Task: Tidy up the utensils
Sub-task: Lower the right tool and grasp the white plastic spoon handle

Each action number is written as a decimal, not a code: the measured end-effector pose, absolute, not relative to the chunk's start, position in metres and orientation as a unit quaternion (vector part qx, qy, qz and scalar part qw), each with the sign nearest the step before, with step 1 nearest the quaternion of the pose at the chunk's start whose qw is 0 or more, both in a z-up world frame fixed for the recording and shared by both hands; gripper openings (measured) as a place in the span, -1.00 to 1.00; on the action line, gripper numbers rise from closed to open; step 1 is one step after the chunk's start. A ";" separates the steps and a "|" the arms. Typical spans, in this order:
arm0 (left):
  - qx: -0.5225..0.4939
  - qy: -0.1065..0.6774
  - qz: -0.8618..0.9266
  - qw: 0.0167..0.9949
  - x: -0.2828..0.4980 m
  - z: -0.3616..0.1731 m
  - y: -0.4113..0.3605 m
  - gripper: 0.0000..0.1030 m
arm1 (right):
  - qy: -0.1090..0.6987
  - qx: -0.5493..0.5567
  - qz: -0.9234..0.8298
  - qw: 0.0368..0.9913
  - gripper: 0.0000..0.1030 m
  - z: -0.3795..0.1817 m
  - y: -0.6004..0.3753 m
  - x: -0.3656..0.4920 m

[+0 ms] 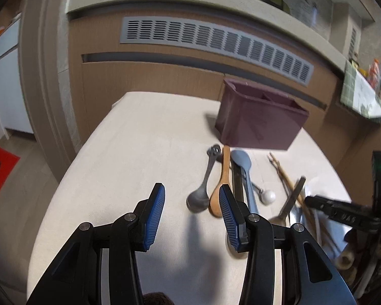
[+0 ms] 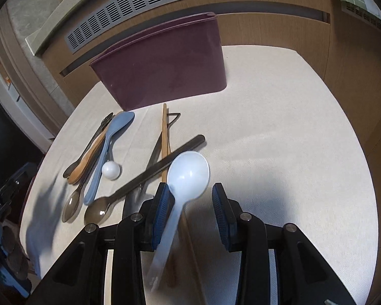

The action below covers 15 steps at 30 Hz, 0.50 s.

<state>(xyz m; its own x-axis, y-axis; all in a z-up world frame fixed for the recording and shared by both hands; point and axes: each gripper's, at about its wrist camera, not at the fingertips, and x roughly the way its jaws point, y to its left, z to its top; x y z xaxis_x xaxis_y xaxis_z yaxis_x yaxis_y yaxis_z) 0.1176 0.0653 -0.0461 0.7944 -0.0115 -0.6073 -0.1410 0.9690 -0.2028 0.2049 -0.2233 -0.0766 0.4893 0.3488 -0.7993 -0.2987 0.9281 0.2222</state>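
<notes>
White plastic spoon [image 2: 188, 171] lies between the fingers of the right gripper [image 2: 190, 198], handle running back under the tool and bowl pointing ahead. The jaws stand wide; the spoon touches or nearly touches the left pad [image 2: 162, 213], the other pad is well clear, so nothing is clamped. Whether the spoon rests on the table [image 2: 292, 152] or on the utensils beneath cannot be told.

Left gripper [image 1: 191, 203] is likewise spread wide and empty, hovering over bare cloth, with the utensil group just ahead and to its right.

Ahead and left of the right gripper lies the unsorted group: two dark metal spoons [image 2: 99, 212], a wooden spoon [image 2: 85, 161], a blue-grey spoon [image 2: 106, 150], a small white round-headed item [image 2: 111, 170] and a dark slotted utensil [image 2: 99, 129]. Directly ahead, wooden chopsticks [image 2: 163, 132] cross a long dark handle [image 2: 170, 156].

Beyond all of these stands the maroon holder [image 2: 165, 63], upright, with a divider visible in the left wrist view. No utensil shows above its rim; its interior is mostly hidden.

Judgement: the task is at or near its start. Every visible utensil remains on the table, and the white spoon appears to be the item in hand, not yet gripped.
</notes>
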 end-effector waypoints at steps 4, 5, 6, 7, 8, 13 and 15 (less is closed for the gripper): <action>-0.126 0.321 0.036 0.938 0.122 -0.048 0.065 -0.12 | 0.464 0.020 0.180 0.867 -0.34 -0.078 -0.211 0.213; -0.123 0.325 0.033 0.937 0.124 -0.050 0.062 -0.12 | 0.462 0.013 0.176 0.869 -0.34 -0.078 -0.208 0.214; -0.120 0.329 0.029 0.936 0.125 -0.052 0.059 -0.12 | 0.461 0.008 0.175 0.870 -0.35 -0.077 -0.206 0.216; -0.115 0.334 0.024 0.935 0.127 -0.054 0.055 -0.12 | 0.460 -0.002 0.174 0.871 -0.38 -0.077 -0.203 0.217; -0.112 0.341 0.018 0.933 0.128 -0.056 0.050 -0.12 | 0.458 -0.008 0.175 0.872 -0.38 -0.076 -0.202 0.217; -0.083 0.357 -0.008 0.930 0.134 -0.063 0.031 -0.12 | 0.432 -0.021 0.173 0.885 -0.40 -0.066 -0.212 0.210; -0.072 0.370 -0.014 0.926 0.136 -0.066 0.028 -0.11 | 0.415 -0.022 0.165 0.894 -0.41 -0.059 -0.220 0.206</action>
